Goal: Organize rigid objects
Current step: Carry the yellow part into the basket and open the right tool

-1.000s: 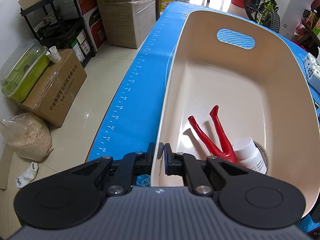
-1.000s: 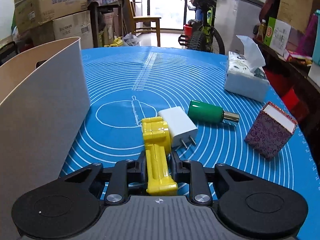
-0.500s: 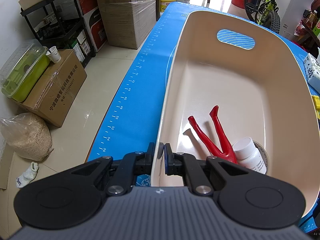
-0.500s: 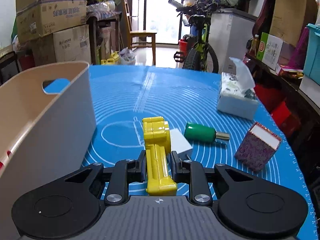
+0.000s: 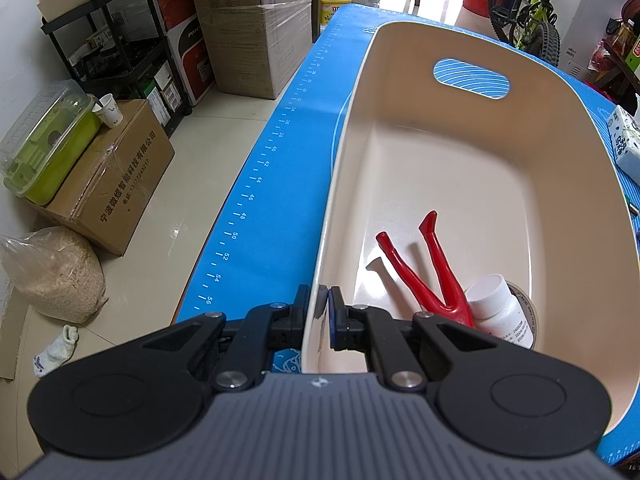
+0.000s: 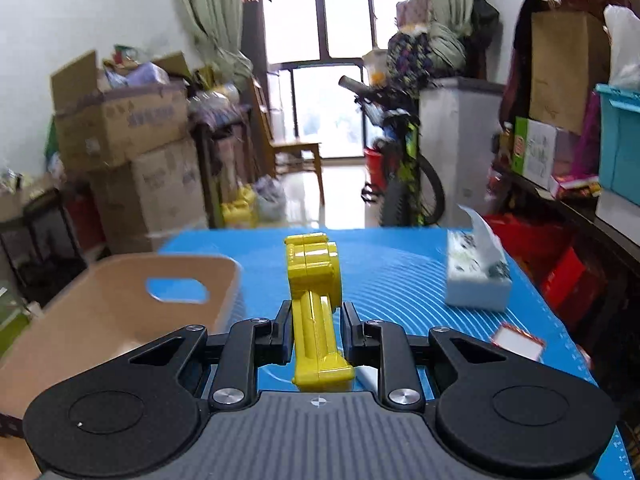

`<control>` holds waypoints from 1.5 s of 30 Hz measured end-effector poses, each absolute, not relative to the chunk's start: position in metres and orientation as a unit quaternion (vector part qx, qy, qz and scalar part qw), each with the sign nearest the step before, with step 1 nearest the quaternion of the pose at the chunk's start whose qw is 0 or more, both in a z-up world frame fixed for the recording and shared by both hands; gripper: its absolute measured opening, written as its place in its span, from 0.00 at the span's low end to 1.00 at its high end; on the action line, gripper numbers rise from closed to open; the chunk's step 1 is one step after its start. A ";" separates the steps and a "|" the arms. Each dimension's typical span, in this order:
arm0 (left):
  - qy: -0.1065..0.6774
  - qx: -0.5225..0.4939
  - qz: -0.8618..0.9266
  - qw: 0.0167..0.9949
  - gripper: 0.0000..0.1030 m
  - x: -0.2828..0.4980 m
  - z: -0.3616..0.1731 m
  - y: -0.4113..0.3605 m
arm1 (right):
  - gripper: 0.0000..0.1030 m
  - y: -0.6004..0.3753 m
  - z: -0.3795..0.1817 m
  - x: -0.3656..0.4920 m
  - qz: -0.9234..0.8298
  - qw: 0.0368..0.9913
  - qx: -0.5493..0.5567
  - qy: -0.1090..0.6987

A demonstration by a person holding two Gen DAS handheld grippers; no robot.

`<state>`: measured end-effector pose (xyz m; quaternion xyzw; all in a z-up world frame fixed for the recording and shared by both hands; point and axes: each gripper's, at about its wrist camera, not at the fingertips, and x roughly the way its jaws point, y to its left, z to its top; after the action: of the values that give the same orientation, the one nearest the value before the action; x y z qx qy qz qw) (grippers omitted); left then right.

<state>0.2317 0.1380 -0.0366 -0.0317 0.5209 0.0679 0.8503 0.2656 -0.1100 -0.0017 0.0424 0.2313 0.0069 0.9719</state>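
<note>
The left gripper [image 5: 320, 308] is clamped on the near rim of the beige bin [image 5: 560, 168], one finger outside the wall and one inside, the fingers narrow with only the wall between them. The bin stands on the blue mat [image 5: 272, 184] covering the bench. Inside the bin, at its near end, lie a red clip [image 5: 432, 272] and a white bottle [image 5: 500, 308], the two touching. The right gripper [image 6: 316, 316] holds a yellow tool [image 6: 316, 300] by its shaft, the fingers closed against both sides and the tool's block-shaped head projecting forward past the fingertips. The tool is raised above the mat, to the right of the bin [image 6: 104, 312]. A tissue box [image 6: 476, 276] stands on the mat farther right, and a small patterned box [image 6: 516, 340] lies nearer, at the right edge.
</note>
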 end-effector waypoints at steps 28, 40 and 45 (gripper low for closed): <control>0.519 -0.024 0.068 0.852 0.11 0.231 -0.036 0.137 | 0.32 0.025 -0.033 0.253 0.179 0.900 -0.081 0.390; 0.519 -0.024 0.067 0.852 0.11 0.231 -0.036 0.137 | 0.59 0.017 -0.021 0.248 0.188 0.903 -0.070 0.380; 0.519 -0.023 0.068 0.852 0.11 0.231 -0.036 0.137 | 0.66 0.002 0.001 0.243 0.186 0.922 -0.055 0.336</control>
<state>0.2314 0.1367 -0.0360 -0.0235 0.5192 0.0675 0.8517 0.2426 0.0019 0.0012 -0.0551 0.3361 0.1863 0.9216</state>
